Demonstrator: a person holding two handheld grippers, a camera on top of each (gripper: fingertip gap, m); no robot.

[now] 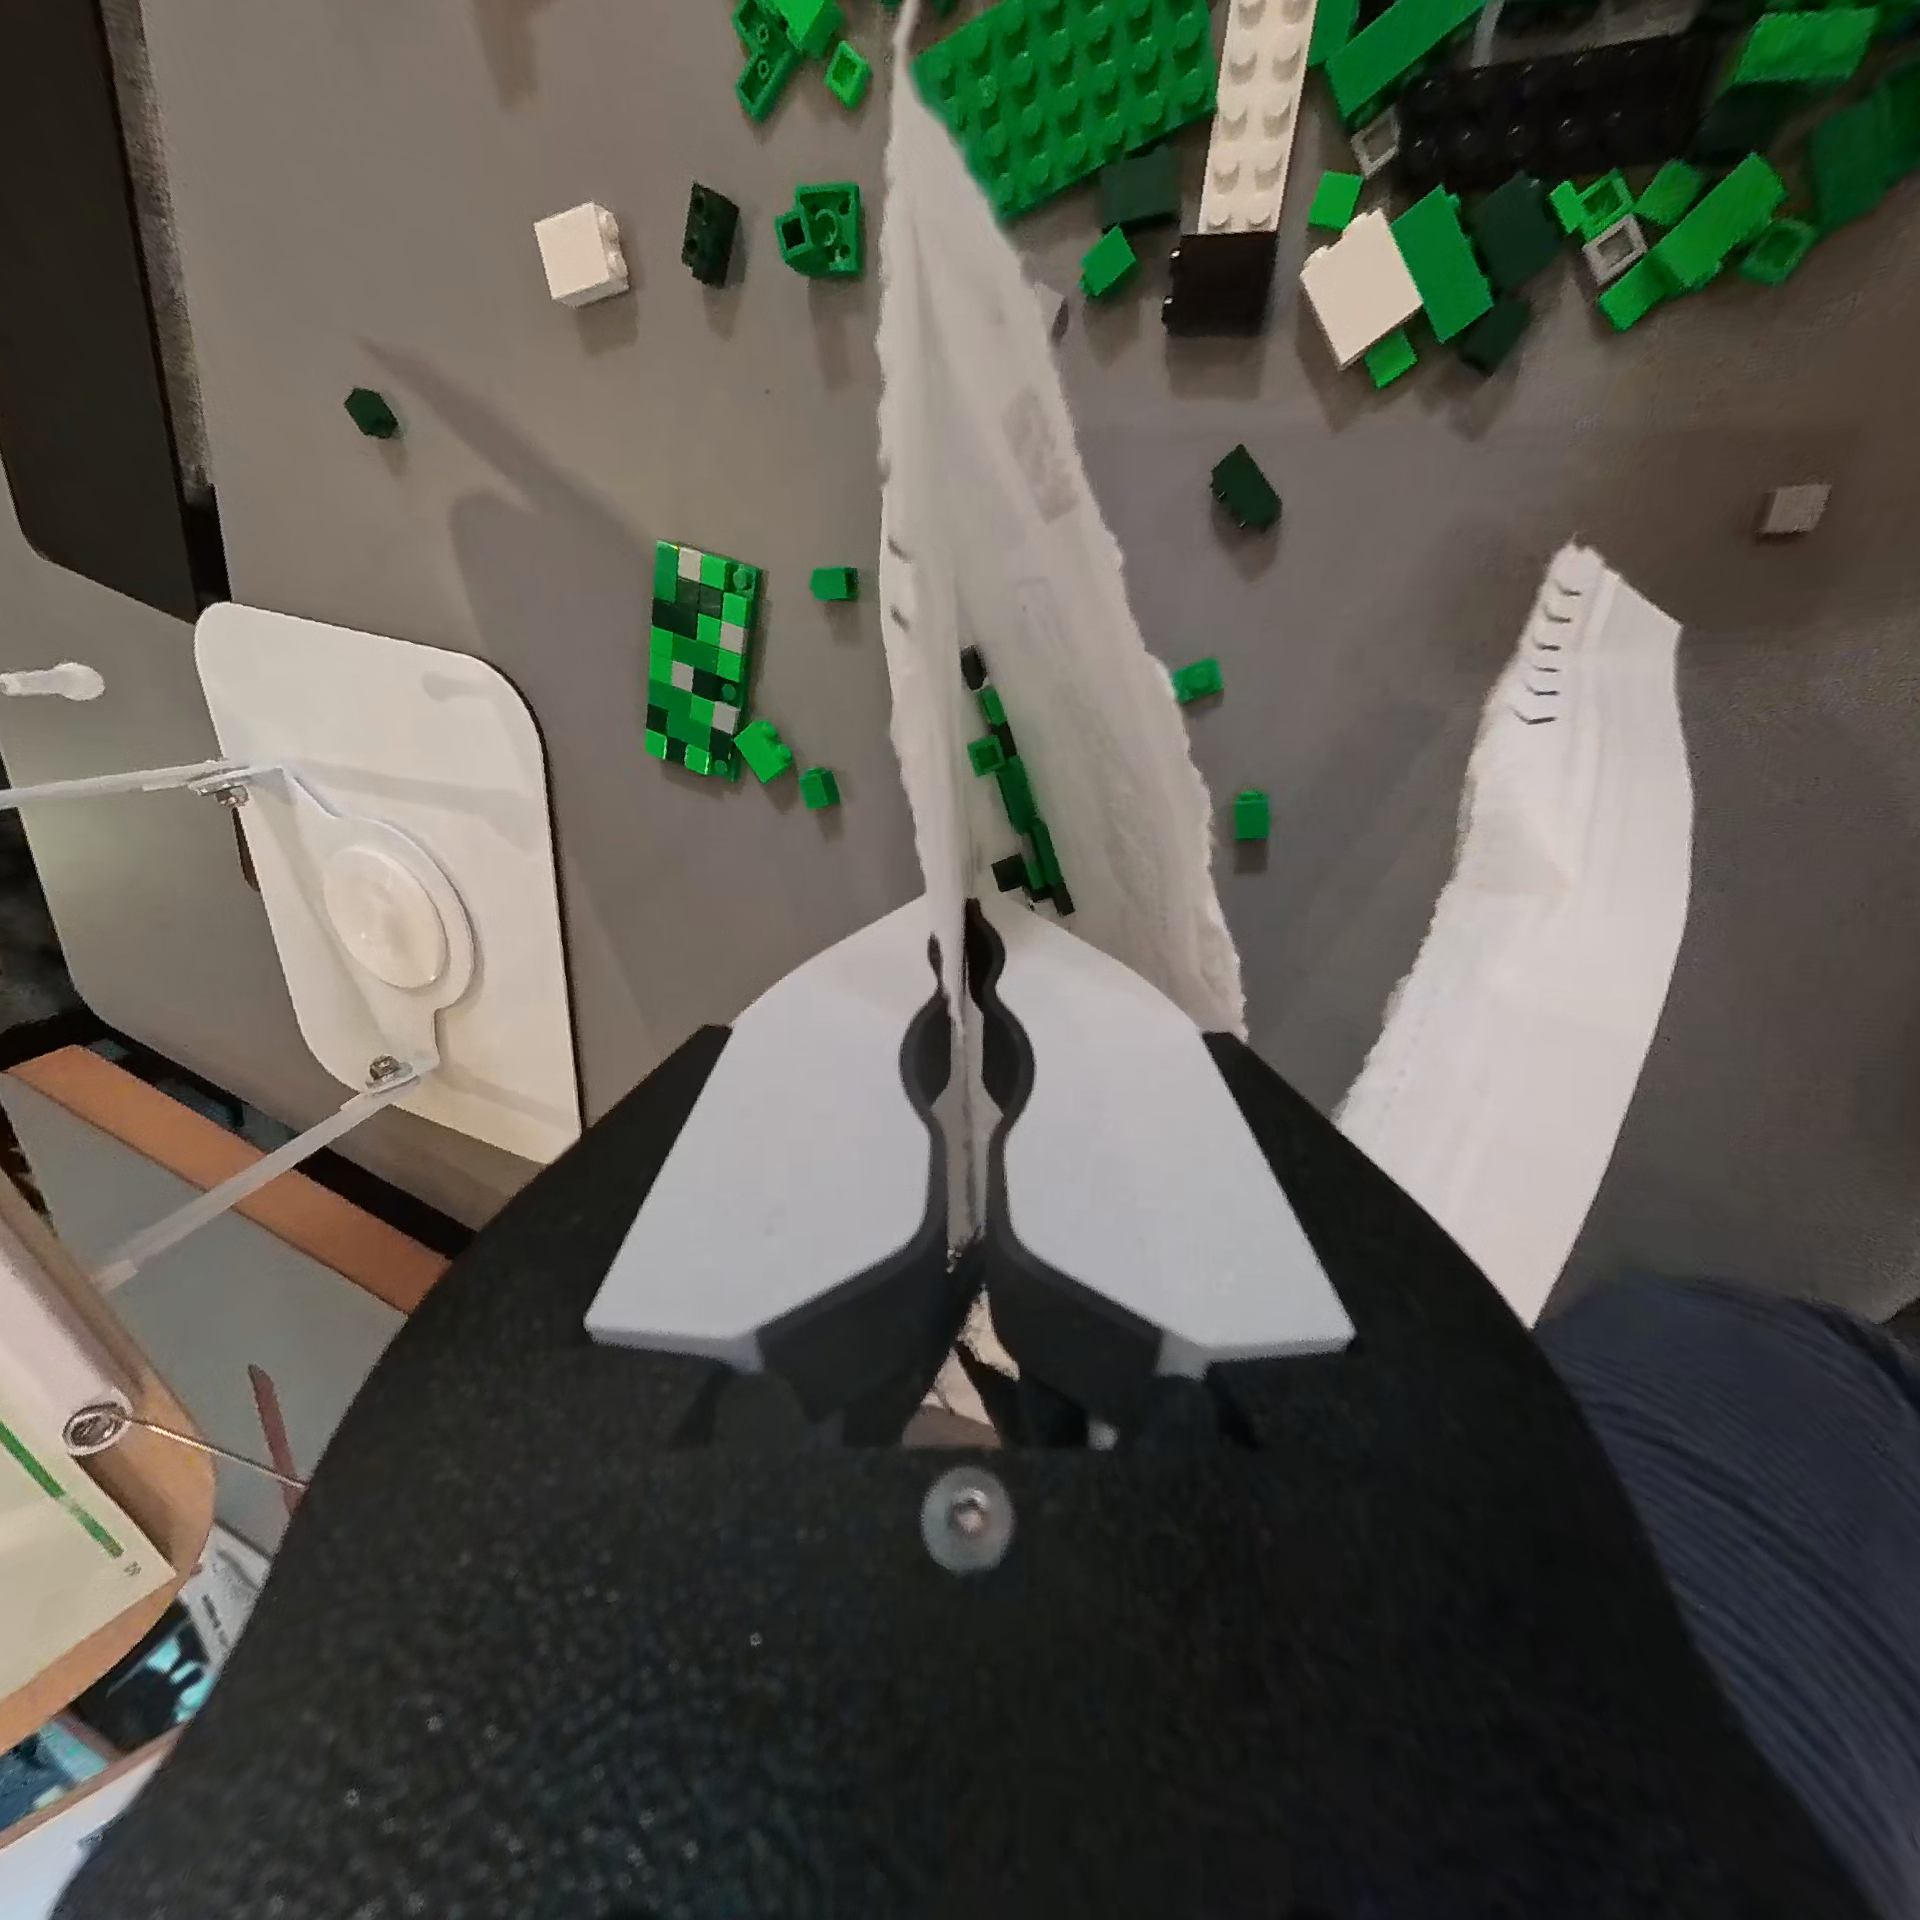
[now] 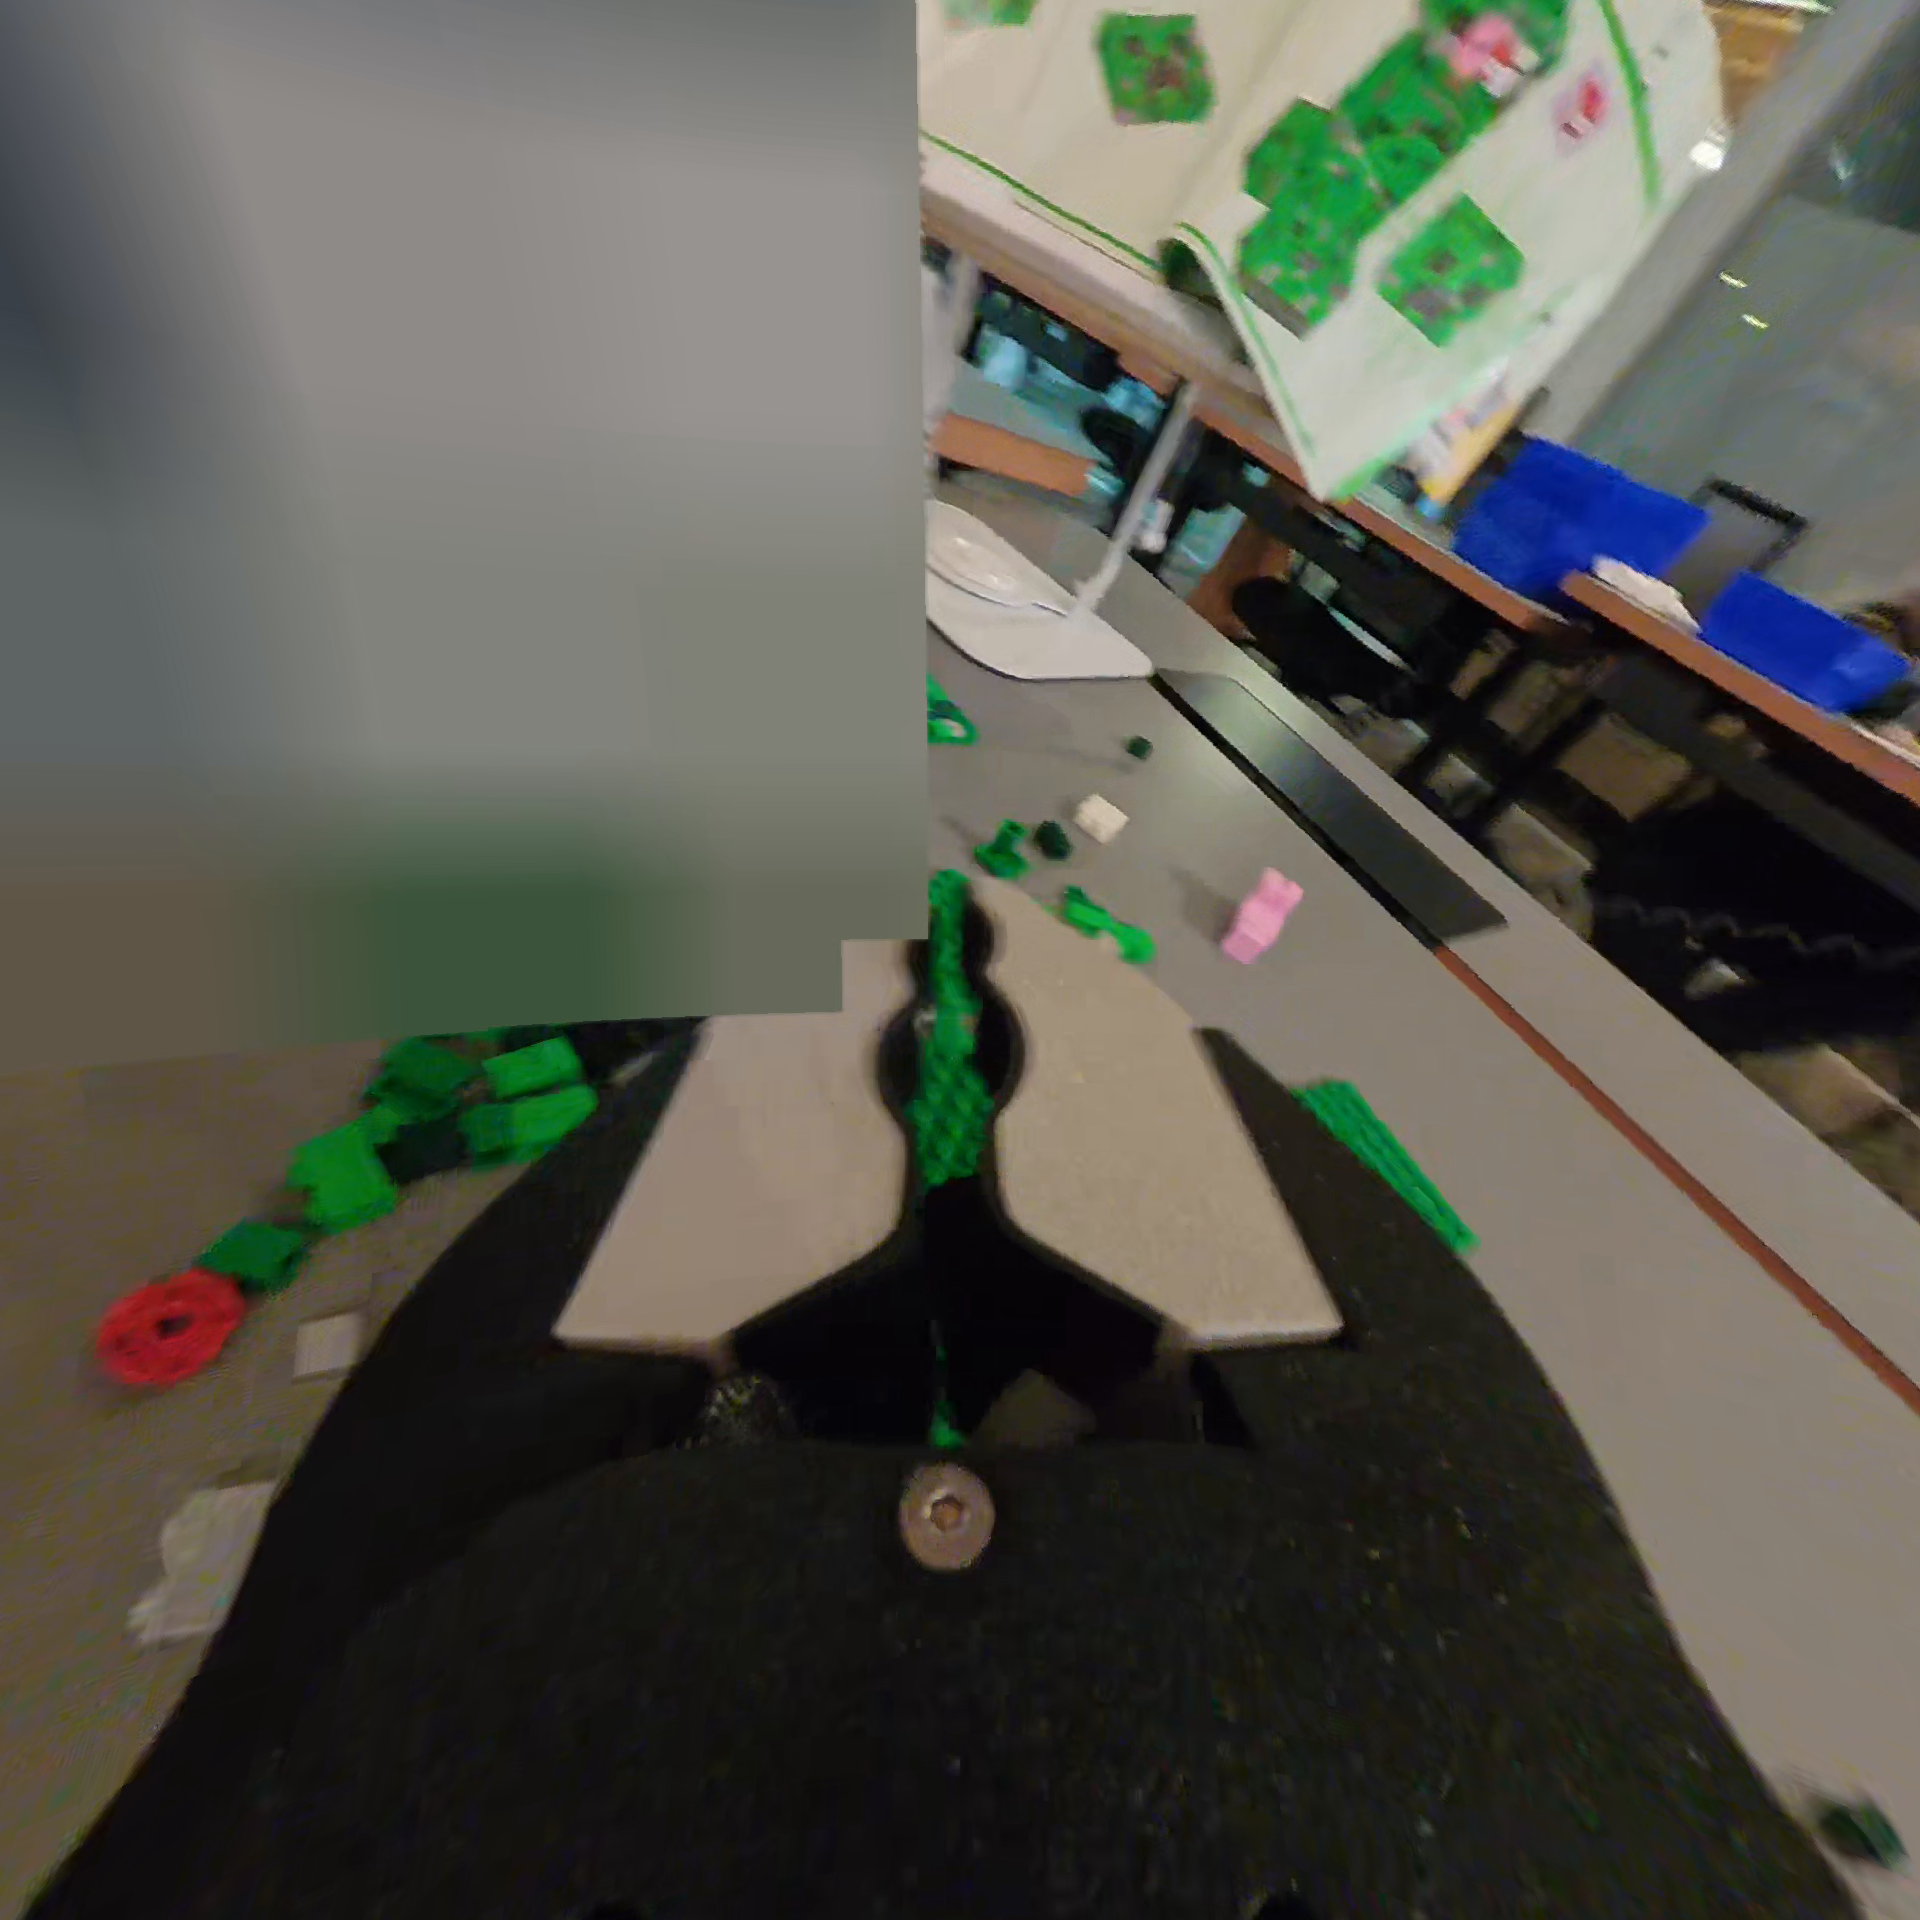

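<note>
Between tool (image 1: 966, 935) tips, torn white paper (image 1: 997, 540)

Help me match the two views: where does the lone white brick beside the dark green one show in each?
Left wrist view: the white brick lies upper left, just left of the dark green brick.
Right wrist view: the white brick lies right of centre, beyond the fingertips, just right of the dark green brick.
Shared landmark: the white stand base, at the left edge in the left wrist view and above the brick in the right.
</note>
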